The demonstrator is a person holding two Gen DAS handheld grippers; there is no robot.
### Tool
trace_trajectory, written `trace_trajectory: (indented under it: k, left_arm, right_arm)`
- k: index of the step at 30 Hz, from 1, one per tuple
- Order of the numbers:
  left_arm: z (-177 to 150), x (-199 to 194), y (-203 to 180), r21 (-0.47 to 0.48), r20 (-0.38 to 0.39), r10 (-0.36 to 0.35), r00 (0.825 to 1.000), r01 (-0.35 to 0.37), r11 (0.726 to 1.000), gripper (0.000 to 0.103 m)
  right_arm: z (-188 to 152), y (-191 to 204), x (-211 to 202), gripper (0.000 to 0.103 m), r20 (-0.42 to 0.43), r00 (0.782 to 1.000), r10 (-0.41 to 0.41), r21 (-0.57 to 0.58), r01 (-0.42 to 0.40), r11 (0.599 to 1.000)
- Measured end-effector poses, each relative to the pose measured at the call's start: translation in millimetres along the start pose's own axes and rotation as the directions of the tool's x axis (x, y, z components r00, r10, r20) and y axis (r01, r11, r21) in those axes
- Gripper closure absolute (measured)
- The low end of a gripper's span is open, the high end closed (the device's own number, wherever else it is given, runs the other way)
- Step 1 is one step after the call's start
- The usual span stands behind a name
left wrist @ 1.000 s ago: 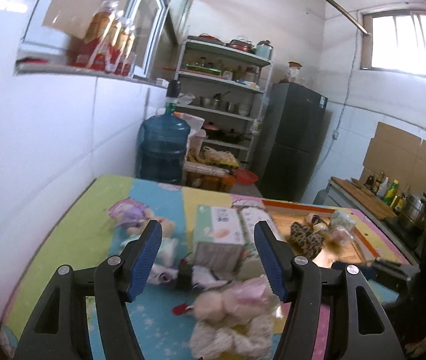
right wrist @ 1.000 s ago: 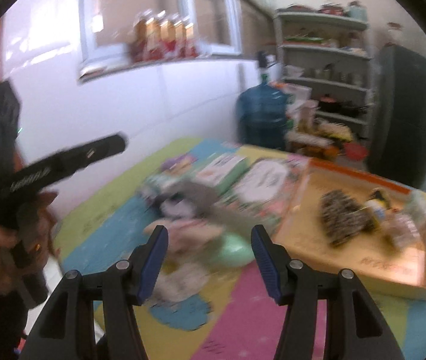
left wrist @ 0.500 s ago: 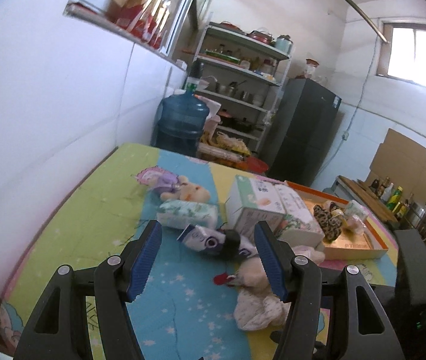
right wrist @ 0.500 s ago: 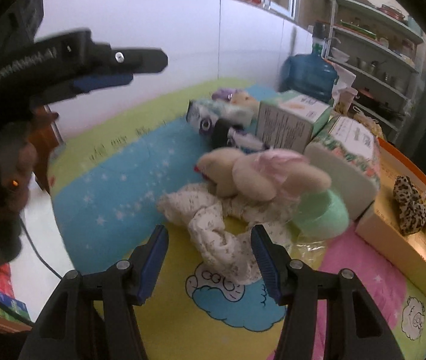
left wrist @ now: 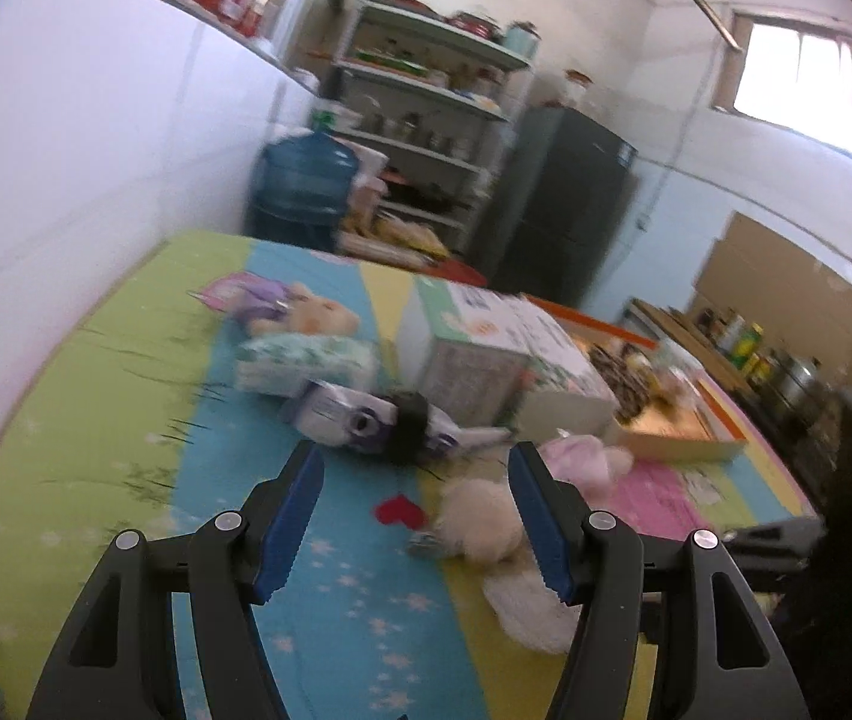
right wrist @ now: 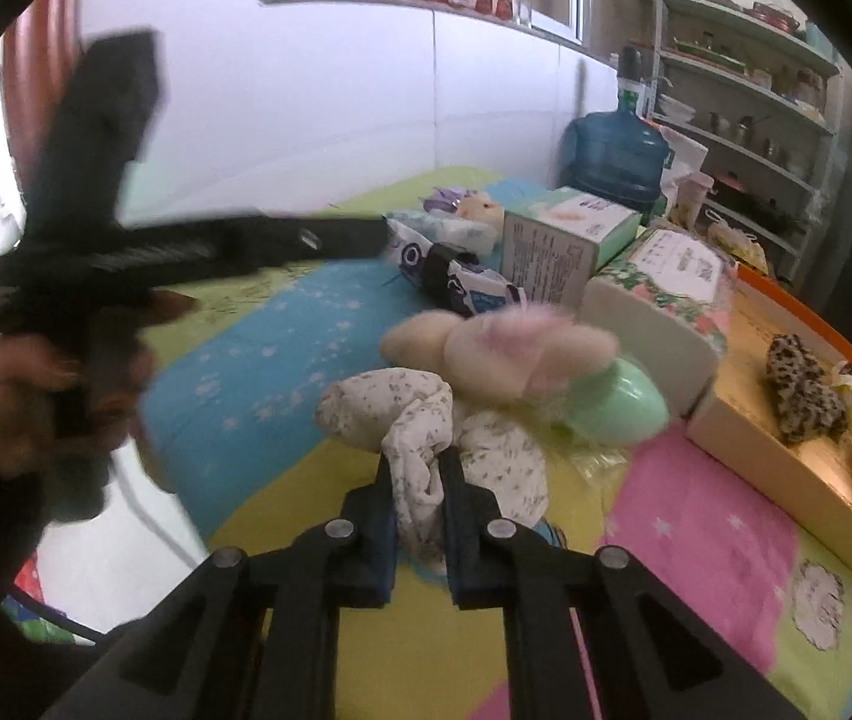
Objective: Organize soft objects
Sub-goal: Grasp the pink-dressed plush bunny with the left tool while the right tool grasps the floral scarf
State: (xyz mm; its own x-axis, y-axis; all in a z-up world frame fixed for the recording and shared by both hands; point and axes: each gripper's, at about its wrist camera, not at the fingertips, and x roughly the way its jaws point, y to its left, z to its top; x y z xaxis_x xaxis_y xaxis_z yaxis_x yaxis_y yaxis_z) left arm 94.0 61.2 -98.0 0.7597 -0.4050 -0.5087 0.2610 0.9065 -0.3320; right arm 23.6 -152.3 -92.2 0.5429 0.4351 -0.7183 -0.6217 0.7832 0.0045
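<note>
The floral cloth (right wrist: 426, 450) is caught now: the right gripper (right wrist: 417, 516), whose blue pads stood wide apart half a second ago, has closed on a fold of it at the near edge of the heap. The cloth lies bunched on the yellow and blue play mat (right wrist: 258, 360) that covers the counter, with the pink-eared plush rabbit (right wrist: 498, 348) resting on its far side and a mint-green round thing (right wrist: 618, 408) just right of the rabbit. So the first pick is under way, and the rabbit may well drag along if the cloth is lifted.

The left gripper (left wrist: 414, 516) hangs above the mat with its pads apart and nothing between them. It points toward the dark-and-white packet (left wrist: 366, 420) and the small red heart (left wrist: 399, 510); the view is smeared with motion, so I cannot say which it wants.

Further off, the tissue boxes (right wrist: 570, 234) stand in the middle, and the orange-rimmed tray (right wrist: 786, 450) on the right holds a leopard-print piece (right wrist: 798, 390), a likely home for the soft things.
</note>
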Motion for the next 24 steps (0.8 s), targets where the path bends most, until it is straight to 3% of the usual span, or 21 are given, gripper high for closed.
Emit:
trace_trajectory:
  k: [4, 8, 11, 14, 16, 17, 19, 24]
  left_arm:
    - [-2, 18, -8, 0.036, -0.067, -0.105, 0.992, 0.108, 0.994, 0.037]
    - [-5, 29, -18, 0.110, -0.133, -0.213, 0.968, 0.228, 0.967, 0.036]
    - [-7, 33, -36, 0.273, -0.187, -0.217, 0.958, 0.263, 0.925, 0.031]
    - [-11, 37, -56, 0.472, -0.224, -0.182, 0.957, 0.270, 0.839, 0.030]
    - [-12, 39, -62, 0.538, -0.261, -0.200, 0.944, 0.315, 0.782, 0.030]
    - [-13, 37, -63, 0.554, -0.271, -0.203, 0.941, 0.325, 0.766, 0.030]
    - [-10, 45, -65, 0.558, -0.325, -0.216, 0.921, 0.371, 0.742, 0.029]
    - [-1, 61, -73, 0.603, -0.340, -0.169, 0.925, 0.352, 0.716, 0.029]
  right_arm:
    - [-12, -11, -27, 0.091, 0.002, 1.000, -0.016, 0.021, 0.016, 1.000]
    - [-22, -29, -48, 0.090, 0.010, 0.998, -0.059, 0.075, 0.058, 0.995]
    - [-28, -43, -58, 0.090, 0.020, 0.996, -0.086, 0.107, 0.083, 0.991]
    - [-30, -51, -62, 0.090, 0.024, 0.994, -0.108, 0.136, 0.104, 0.985]
    - [-33, -52, -63, 0.090, 0.030, 0.994, -0.107, 0.149, 0.101, 0.984]
    - [-33, -53, -62, 0.090, 0.030, 0.994, -0.106, 0.154, 0.100, 0.983]
    - [-33, -55, -61, 0.090, 0.032, 0.994, -0.106, 0.164, 0.099, 0.981]
    - [-34, -58, -62, 0.090, 0.042, 0.992, -0.116, 0.181, 0.107, 0.978]
